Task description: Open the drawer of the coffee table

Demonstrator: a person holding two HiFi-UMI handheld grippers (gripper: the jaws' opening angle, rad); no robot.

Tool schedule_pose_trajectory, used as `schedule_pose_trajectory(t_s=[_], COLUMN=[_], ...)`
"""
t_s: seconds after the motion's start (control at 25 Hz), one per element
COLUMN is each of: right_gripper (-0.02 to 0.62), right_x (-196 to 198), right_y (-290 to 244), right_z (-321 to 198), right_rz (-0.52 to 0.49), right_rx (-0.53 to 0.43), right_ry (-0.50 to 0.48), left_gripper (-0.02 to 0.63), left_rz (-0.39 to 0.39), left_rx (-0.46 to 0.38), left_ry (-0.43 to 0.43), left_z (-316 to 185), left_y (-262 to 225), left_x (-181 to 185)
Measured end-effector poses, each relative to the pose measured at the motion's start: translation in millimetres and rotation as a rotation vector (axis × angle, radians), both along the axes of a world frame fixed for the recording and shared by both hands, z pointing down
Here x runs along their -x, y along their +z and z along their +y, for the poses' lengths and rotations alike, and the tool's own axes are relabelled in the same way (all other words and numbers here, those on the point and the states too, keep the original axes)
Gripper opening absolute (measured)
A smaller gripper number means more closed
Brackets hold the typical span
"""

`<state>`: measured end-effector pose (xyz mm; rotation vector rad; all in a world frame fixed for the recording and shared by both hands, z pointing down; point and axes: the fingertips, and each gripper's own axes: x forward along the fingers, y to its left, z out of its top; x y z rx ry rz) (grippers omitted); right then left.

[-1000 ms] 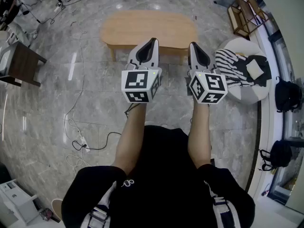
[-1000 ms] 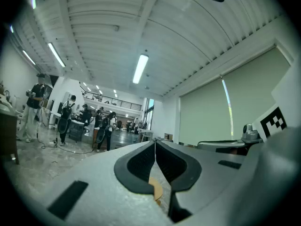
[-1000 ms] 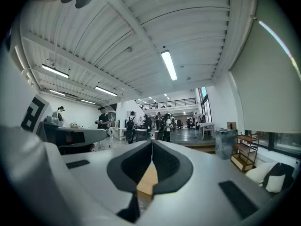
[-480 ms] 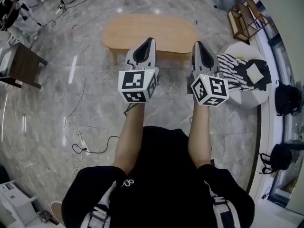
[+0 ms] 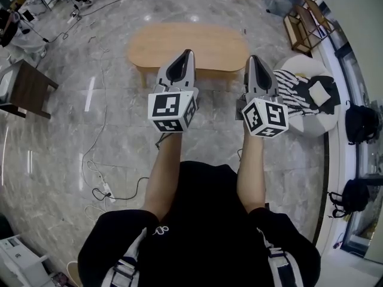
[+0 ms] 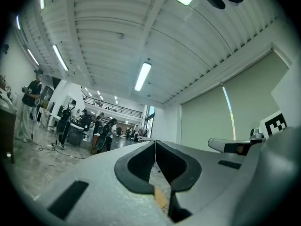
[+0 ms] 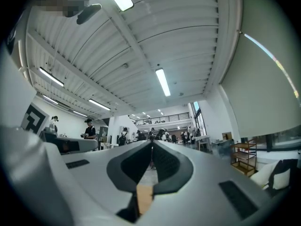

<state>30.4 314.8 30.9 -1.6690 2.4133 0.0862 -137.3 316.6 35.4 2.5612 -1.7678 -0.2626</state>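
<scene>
A light wooden oval coffee table [image 5: 188, 43] stands on the marble floor ahead of me; no drawer shows from this angle. My left gripper [image 5: 188, 53] is held in the air over the table's near edge, jaws shut with nothing between them. My right gripper [image 5: 254, 59] hovers beside it near the table's right end, also shut and empty. In the left gripper view the left gripper [image 6: 155, 142] points slightly upward at the ceiling and hall. The right gripper [image 7: 151, 143] does the same in the right gripper view, with a sliver of table top low between its jaws.
A round white pouffe [image 5: 299, 115] with striped cloth [image 5: 290, 88] and dark items sits at right. A wooden rack [image 5: 305, 20] stands behind it. A dark side table [image 5: 27, 85] is at left. Cables and a power strip [image 5: 105, 181] lie on the floor. Bags [image 5: 359, 121] line the right wall.
Both grippers have drifted slightly forward toward the table, the left one more. The jaws stayed shut.
</scene>
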Motion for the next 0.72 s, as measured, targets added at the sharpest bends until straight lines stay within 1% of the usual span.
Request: schedule_pose_trajectory(t_s=[0.16,0.36,0.52,0.6,0.72], right_gripper=[0.012,0.012,0.012,0.012,0.012], right_x=[0,-5,0,3,1], right_y=[2,-2,-2,-7,-15], right_z=[0,3,4,2,2], right_rz=[0.008,-0.014,-0.010,-0.005,0.004], right_rx=[-0.004,-0.019,-0.020,-0.033,-0.059], right_ry=[0.013,0.045,0.052,0.051,0.045], left_gripper=[0.011,0.011,0.011,0.011,0.011], left_rz=[0.000,-0.008,-0.009,-0.005,-0.001], left_rx=[0.001,-0.012,-0.016,-0.024,-0.015], left_ry=[0.020,0.051,0.065,0.065,0.035], left_z=[-3,-3,-3,-6,-13], left_y=[2,0,-1,-3,3], left_x=[-1,-1,4,11,21])
